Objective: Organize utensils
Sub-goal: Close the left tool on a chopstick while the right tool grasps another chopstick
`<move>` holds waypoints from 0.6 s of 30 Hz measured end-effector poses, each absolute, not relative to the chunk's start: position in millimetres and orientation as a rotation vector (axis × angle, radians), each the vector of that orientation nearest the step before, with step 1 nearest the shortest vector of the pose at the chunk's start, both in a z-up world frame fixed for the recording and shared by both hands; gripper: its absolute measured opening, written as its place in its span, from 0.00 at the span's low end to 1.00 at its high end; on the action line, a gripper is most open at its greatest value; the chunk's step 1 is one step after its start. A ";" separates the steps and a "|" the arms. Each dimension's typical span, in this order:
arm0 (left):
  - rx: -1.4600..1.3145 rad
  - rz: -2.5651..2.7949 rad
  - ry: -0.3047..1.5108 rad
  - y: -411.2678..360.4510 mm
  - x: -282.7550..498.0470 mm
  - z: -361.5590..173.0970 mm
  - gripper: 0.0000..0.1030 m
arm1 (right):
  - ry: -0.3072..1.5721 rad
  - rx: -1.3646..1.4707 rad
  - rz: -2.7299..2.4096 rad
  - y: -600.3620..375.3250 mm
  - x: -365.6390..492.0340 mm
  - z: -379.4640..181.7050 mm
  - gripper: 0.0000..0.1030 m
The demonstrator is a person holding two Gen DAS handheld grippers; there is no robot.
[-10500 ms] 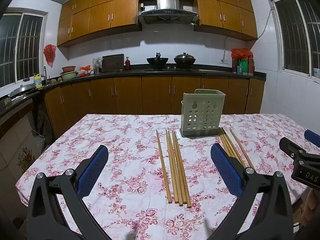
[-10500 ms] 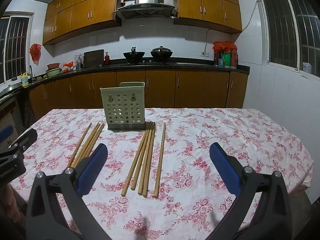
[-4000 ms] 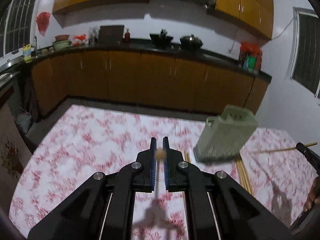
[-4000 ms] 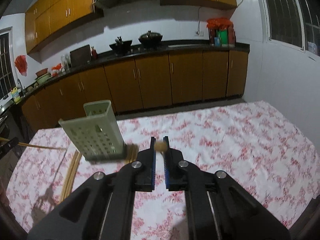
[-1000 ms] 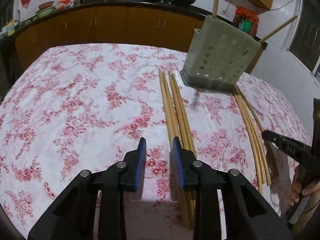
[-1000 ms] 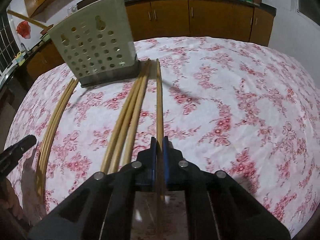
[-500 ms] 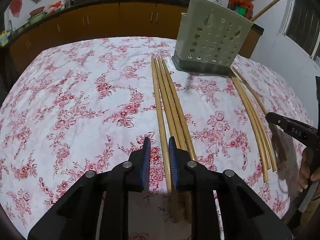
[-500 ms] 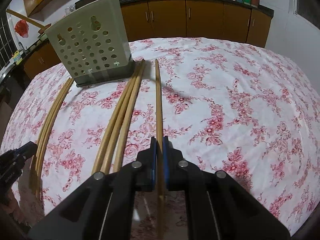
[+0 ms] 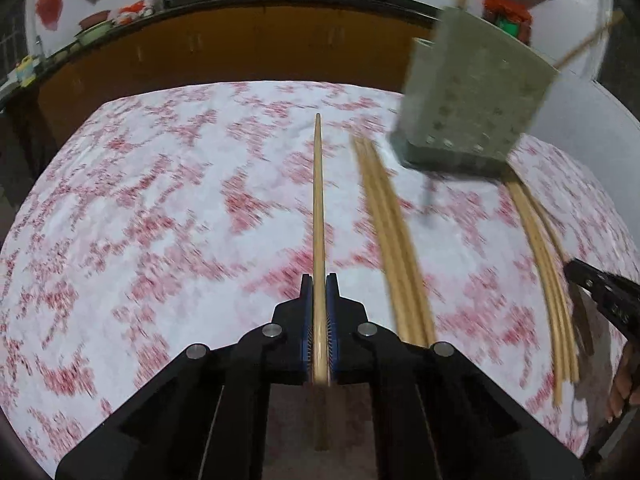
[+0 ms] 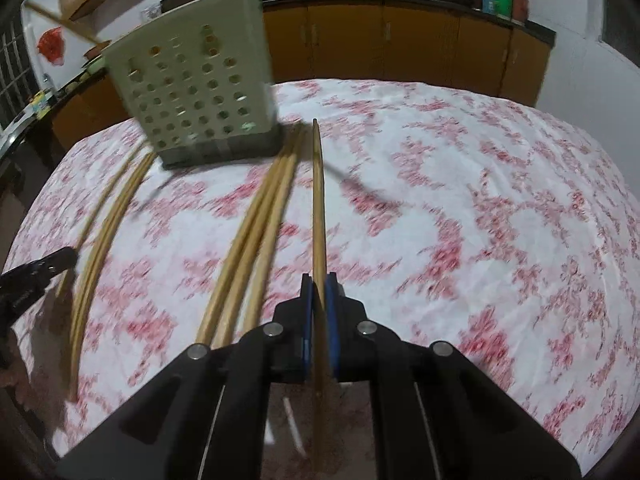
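My left gripper is shut on a long wooden chopstick that points away over the floral tablecloth. My right gripper is shut on another chopstick, also pointing ahead. The pale green perforated holder stands at the far side with two chopsticks sticking out of its top. A bundle of loose chopsticks lies beside each held one. A second bundle lies further out, near the other gripper's tip.
Wooden kitchen cabinets and a dark counter with pots run behind the table. A person's hand holds the right gripper at the left view's right edge. The table's edges curve off on all sides.
The left gripper's jaws closed onto the leftmost chopstick and pulled it apart from its bundle. The right gripper stayed shut on its chopstick, which now looks raised off the cloth.
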State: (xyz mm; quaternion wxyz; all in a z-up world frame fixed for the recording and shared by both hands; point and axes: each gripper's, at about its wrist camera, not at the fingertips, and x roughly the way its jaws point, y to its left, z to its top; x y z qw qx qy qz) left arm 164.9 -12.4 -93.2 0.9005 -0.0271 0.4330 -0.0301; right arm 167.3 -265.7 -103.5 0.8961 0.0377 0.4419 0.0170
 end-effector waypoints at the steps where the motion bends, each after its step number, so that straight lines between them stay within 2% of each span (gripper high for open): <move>1: -0.066 -0.049 0.895 -8.0 168.7 -93.1 0.07 | 0.911 0.084 0.015 -269.5 170.8 -103.7 0.08; 18: -0.126 -0.054 0.876 2.2 168.5 -92.9 0.08 | 0.866 0.086 -0.058 -289.3 177.9 -108.2 0.09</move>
